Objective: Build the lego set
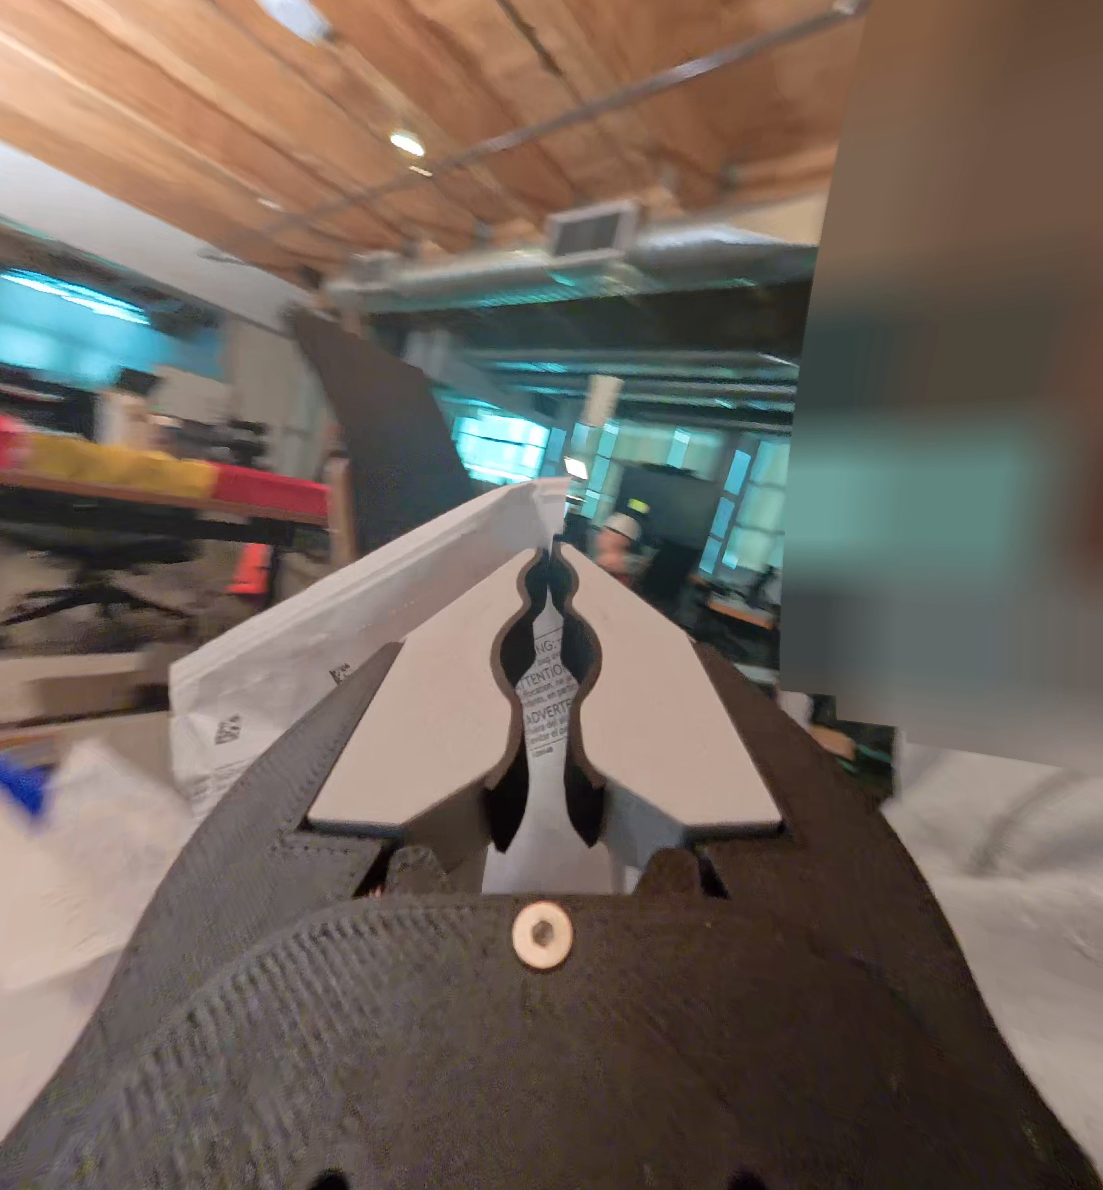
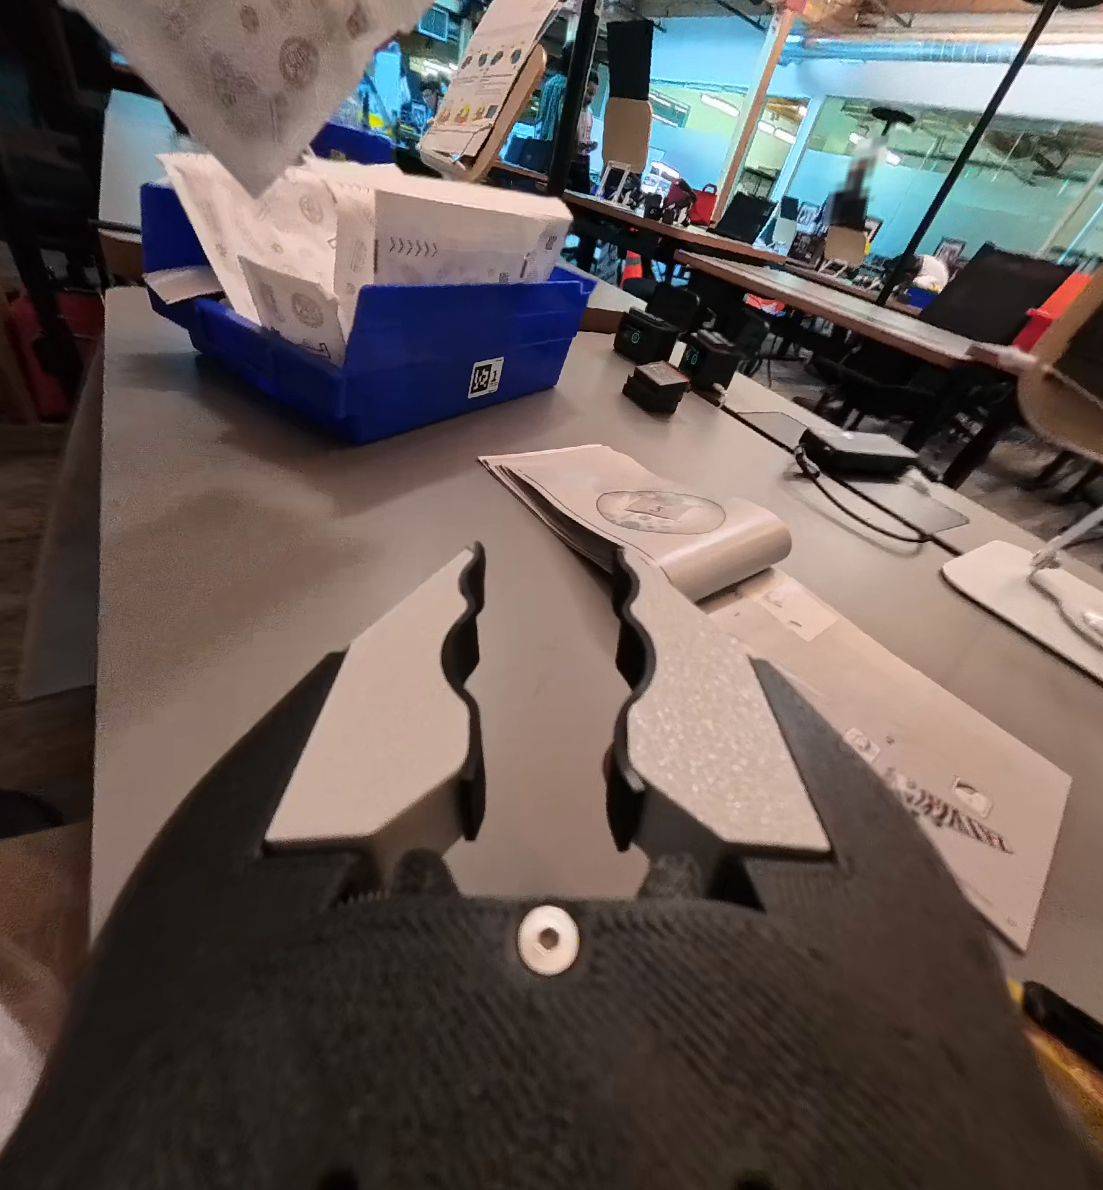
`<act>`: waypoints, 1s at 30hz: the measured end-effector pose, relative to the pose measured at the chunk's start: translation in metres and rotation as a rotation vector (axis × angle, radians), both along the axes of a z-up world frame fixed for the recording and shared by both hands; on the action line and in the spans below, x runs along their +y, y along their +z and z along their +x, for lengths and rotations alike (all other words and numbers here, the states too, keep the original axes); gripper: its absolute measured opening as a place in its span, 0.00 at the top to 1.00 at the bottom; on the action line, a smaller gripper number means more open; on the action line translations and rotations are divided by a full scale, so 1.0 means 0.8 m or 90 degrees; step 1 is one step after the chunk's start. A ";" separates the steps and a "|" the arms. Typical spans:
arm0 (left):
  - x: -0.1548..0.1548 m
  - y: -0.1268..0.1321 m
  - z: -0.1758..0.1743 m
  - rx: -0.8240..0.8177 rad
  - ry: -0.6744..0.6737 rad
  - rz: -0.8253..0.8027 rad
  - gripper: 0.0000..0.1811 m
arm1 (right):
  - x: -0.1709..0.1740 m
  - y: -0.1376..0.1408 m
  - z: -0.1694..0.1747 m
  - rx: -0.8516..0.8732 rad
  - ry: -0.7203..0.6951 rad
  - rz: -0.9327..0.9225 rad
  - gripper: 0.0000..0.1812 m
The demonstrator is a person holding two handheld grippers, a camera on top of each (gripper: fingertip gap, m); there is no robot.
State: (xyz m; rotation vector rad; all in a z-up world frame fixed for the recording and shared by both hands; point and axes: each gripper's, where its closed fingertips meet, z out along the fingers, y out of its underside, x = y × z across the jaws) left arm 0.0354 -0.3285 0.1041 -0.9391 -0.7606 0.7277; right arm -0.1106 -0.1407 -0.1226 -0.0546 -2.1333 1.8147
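My left gripper (image 1: pixel 552 554) is shut on a white paper bag (image 1: pixel 355 618) and holds it up in the air, tilted towards the ceiling. The same bag (image 2: pixel 259 71) hangs at the top left of the right wrist view, above a blue bin (image 2: pixel 407 348) stuffed with several more white paper bags (image 2: pixel 445 245). My right gripper (image 2: pixel 548 566) is open and empty, low over the grey table (image 2: pixel 246 547). An instruction booklet (image 2: pixel 652 509) lies open just beyond its right finger, with a curled page.
Small black devices (image 2: pixel 658 380) and a black box with cable (image 2: pixel 858 451) sit on the table's right side. A flat sheet (image 2: pixel 922 792) lies at the right front. A white lamp base (image 2: pixel 1051 612) stands far right. Cardboard packaging (image 2: pixel 490 84) stands behind the bin.
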 end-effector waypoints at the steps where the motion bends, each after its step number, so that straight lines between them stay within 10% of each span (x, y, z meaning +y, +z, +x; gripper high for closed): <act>1: 0.026 0.003 -0.001 0.006 -0.048 -0.020 1.00 | 0.002 0.000 -0.002 -0.021 0.001 -0.001 0.78; 7: 0.145 -0.005 -0.033 -0.018 -0.320 -0.014 1.00 | 0.020 0.071 -0.002 -0.061 0.041 -0.061 0.71; 12: 0.191 -0.082 -0.101 -0.130 -0.435 0.054 1.00 | 0.045 0.156 0.016 -0.098 0.140 -0.148 0.75; 18: 0.219 -0.158 -0.140 -0.204 -0.482 0.133 1.00 | 0.049 0.137 0.000 -0.074 0.119 -0.061 0.71; 30: 0.249 -0.168 -0.089 -0.197 -0.531 -0.053 1.00 | -0.015 0.130 0.083 -0.066 0.350 0.043 0.89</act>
